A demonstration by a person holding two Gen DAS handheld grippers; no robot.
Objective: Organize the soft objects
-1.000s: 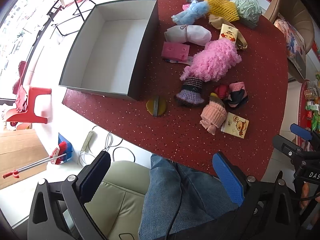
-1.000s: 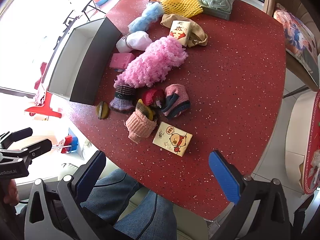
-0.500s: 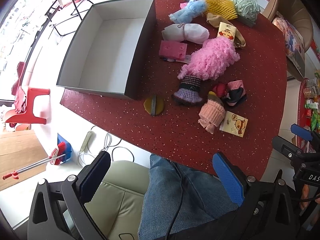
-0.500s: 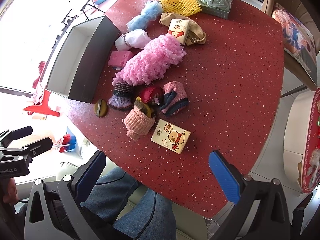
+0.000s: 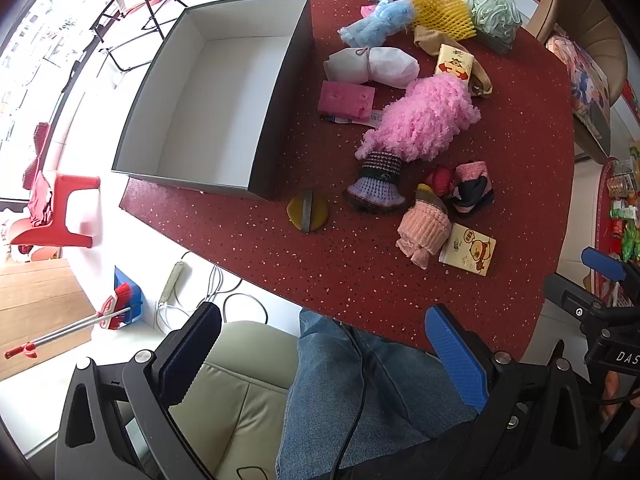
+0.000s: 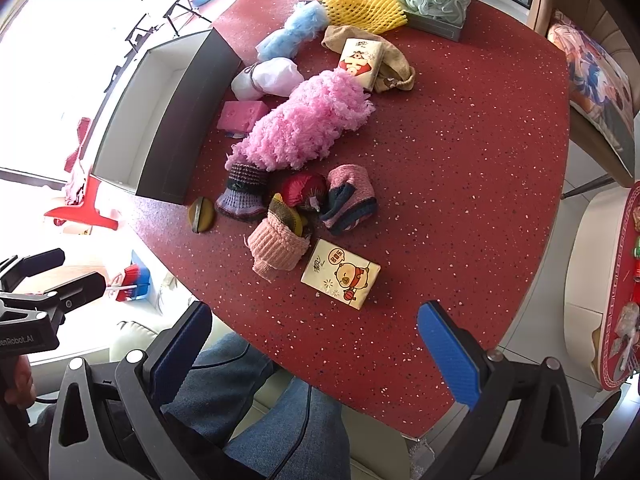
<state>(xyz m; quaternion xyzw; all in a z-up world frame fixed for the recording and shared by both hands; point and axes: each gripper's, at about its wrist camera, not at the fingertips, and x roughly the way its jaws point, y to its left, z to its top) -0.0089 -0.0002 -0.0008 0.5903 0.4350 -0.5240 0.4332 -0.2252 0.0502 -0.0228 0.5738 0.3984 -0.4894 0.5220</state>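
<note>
Left gripper [image 5: 320, 354]: jaws wide open, empty, held above the person's knees at the near edge of the desk [image 5: 520, 160].
Right gripper [image 6: 314, 354]: jaws wide open, empty, near the desk edge.
Box [image 5: 216, 92]: empty, on the left part of the desk.
Soft objects: lying right of the box; pink fluffy piece [image 5: 424, 120] in the middle, knitted socks [image 6: 276, 244] and tissue pack [image 6: 340, 274] nearest.

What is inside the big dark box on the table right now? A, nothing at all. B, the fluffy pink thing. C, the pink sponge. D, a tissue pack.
A: the left wrist view looks down into the box and shows only its bare white floor, while the fluffy pink thing, tissue pack and pink sponge all lie on the table outside it.
</note>
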